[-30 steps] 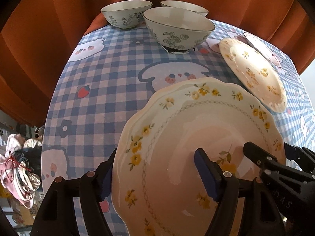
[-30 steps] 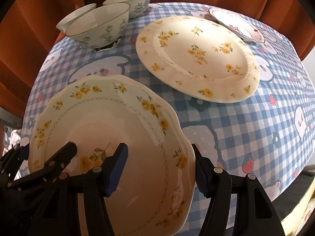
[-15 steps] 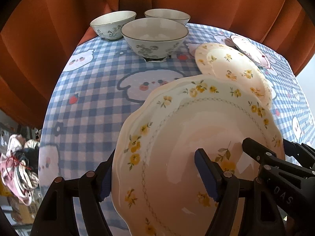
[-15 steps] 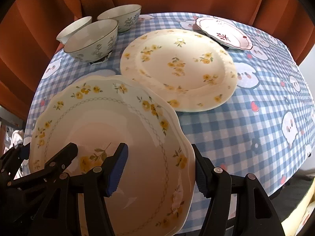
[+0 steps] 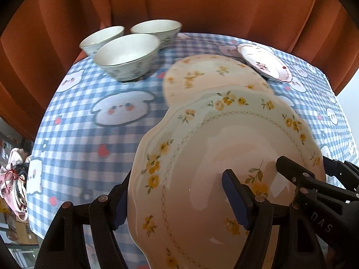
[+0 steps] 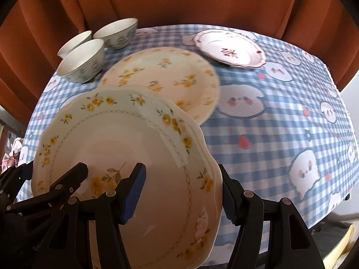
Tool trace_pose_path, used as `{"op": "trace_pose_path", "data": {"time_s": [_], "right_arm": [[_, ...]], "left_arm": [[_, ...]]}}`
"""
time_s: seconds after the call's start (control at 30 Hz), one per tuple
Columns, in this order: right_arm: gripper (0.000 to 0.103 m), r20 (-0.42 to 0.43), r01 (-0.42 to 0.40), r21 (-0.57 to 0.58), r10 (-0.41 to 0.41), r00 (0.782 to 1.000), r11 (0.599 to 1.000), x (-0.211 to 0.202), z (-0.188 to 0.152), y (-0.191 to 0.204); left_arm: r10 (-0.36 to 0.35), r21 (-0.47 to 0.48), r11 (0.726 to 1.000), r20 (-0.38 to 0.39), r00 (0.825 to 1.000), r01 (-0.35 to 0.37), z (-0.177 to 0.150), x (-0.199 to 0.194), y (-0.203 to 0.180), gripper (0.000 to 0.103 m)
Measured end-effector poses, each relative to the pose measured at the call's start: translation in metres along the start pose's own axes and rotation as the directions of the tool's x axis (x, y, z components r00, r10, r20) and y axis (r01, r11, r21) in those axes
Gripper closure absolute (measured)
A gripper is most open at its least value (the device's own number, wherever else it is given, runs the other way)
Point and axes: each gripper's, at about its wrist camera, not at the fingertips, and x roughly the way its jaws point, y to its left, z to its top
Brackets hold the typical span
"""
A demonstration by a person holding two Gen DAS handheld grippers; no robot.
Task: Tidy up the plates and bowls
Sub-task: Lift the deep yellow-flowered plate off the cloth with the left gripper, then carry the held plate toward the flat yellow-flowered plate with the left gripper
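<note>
A scalloped cream plate with yellow flowers (image 5: 213, 157) (image 6: 116, 139) is held between both grippers, lifted above the near part of the table. My left gripper (image 5: 179, 199) is shut on its left rim. My right gripper (image 6: 181, 192) is shut on its right rim. Beyond it a round cream plate with yellow flowers (image 5: 208, 76) (image 6: 166, 78) lies flat on the table; the held plate's far edge overlaps it in view. A smaller pink-flowered plate (image 5: 264, 65) (image 6: 231, 48) lies behind. Three patterned bowls (image 5: 128, 56) (image 6: 83, 60) stand at the far left.
The table has a blue checked cloth with cartoon faces (image 5: 89, 134) (image 6: 280, 123). An orange curtain (image 5: 202, 4) hangs close behind it. Clutter sits on the floor at the left (image 5: 13, 179). The table's right edge (image 6: 332, 204) drops off near my right gripper.
Both grippers have risen and pulled back with the scalloped plate, so more of the table shows. The plate's far edge now overlaps the round yellow-flowered plate.
</note>
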Motion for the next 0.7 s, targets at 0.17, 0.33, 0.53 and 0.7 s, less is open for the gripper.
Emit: {"op": "trace_pose_path", "data": {"time_s": [0.17, 0.33, 0.53, 0.7], "right_arm": [[0.037, -0.002, 0.002, 0.003, -0.002, 1.0, 1.0, 0.001, 0.0, -0.037], [0.037, 0.0, 0.01, 0.011, -0.01, 1.0, 1.0, 0.003, -0.001, -0.075], [0.037, -0.008, 0.017, 0.021, -0.016, 1.0, 1.0, 0.009, -0.004, -0.119], [0.037, -0.025, 0.023, 0.042, -0.022, 0.999, 0.999, 0.017, -0.009, -0.149]], "left_arm": [[0.0, -0.001, 1.0, -0.006, 1.0, 0.0, 0.001, 0.005, -0.038, 0.027], [0.002, 0.009, 1.0, -0.005, 1.0, -0.002, 0.003, 0.011, -0.076, 0.028], [-0.003, 0.021, 1.0, -0.02, 1.0, 0.003, 0.005, 0.025, -0.117, 0.028], [-0.003, 0.038, 0.999, -0.044, 0.999, 0.005, 0.004, 0.037, -0.145, 0.028]]}}
